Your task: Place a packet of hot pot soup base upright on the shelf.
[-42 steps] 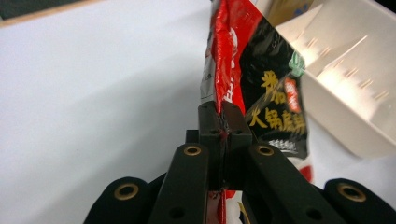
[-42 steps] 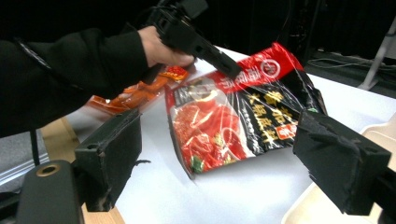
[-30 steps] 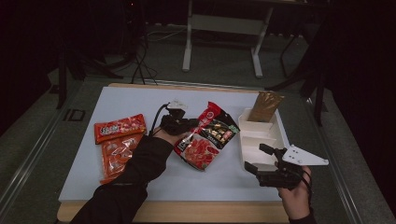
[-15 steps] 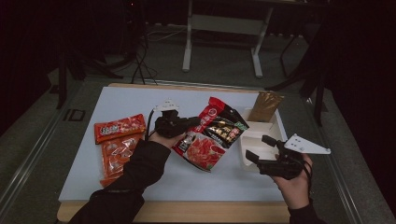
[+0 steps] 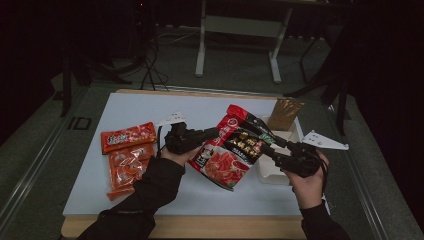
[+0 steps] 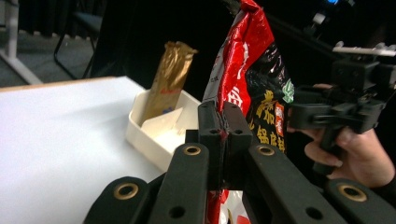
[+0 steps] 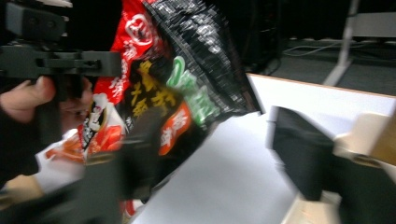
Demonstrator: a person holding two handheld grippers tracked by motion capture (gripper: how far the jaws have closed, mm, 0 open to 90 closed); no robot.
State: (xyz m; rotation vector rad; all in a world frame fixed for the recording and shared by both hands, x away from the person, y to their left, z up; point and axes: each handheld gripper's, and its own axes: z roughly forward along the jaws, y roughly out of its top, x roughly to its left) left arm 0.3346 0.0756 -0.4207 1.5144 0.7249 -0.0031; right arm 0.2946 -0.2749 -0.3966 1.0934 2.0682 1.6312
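Observation:
A red and black snack bag (image 5: 235,150) hangs tilted above the table, and my left gripper (image 5: 217,132) is shut on its left edge. In the left gripper view the jaws of that gripper (image 6: 224,135) pinch the bag (image 6: 252,79) tightly. My right gripper (image 5: 270,149) reaches in from the right at the bag's right edge. Its jaws have just been closing. In the blurred right gripper view the bag's (image 7: 173,84) lower corner lies between the jaws of my right gripper (image 7: 215,135), and the pads do not press on it.
A white tray (image 5: 285,172) stands at the right, below the bag, with a gold packet (image 5: 285,114) leaning at its far end. Two red packets (image 5: 129,137) (image 5: 125,167) lie at the table's left. The tray (image 6: 140,135) and gold packet (image 6: 170,79) also appear in the left gripper view.
The left gripper has lifted the bag and carried it right, over the tray's edge. The right gripper has moved up and left to the bag, and its jaws have narrowed.

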